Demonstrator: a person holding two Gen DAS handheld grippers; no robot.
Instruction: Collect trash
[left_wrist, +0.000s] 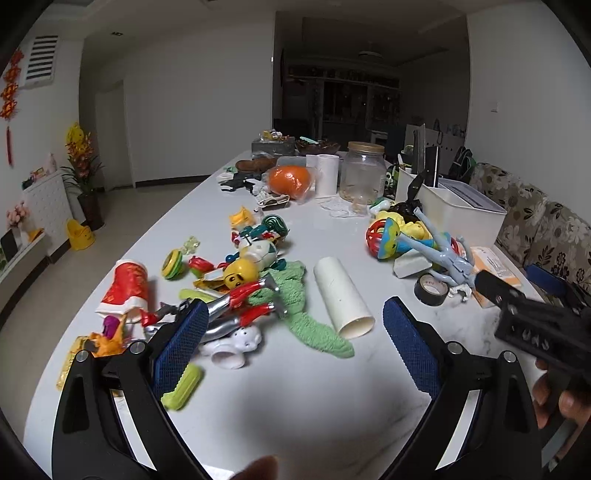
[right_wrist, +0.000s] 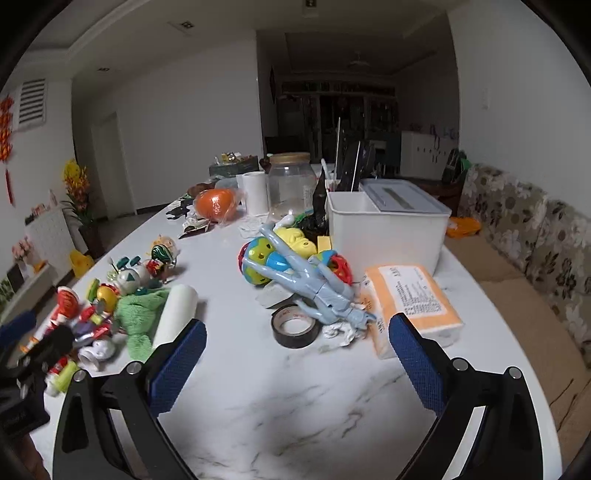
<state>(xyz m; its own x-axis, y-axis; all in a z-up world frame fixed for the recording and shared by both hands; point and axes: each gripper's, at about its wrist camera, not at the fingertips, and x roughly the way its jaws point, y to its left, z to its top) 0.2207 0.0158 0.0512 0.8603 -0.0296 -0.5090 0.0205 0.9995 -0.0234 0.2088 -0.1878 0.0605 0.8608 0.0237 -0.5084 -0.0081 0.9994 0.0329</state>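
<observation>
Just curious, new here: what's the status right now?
Both grippers, left and right, open, empty. Crumpled tissue untouched beside black tape roll. Toys crowd the table.

Two white tubes (left_wrist: 342, 297) (left_wrist: 327, 174), one clear jar (left_wrist: 362, 172), one black tape roll (right_wrist: 295, 326), one green sock (left_wrist: 300, 312), one orange tissue pack (right_wrist: 412, 300), one white bin (right_wrist: 386, 228).

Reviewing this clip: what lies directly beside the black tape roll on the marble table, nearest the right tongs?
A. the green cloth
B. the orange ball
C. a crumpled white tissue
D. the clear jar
C: in the right wrist view the crumpled white tissue lies right beside the black tape roll, under the feet of the pale blue figure.
</observation>
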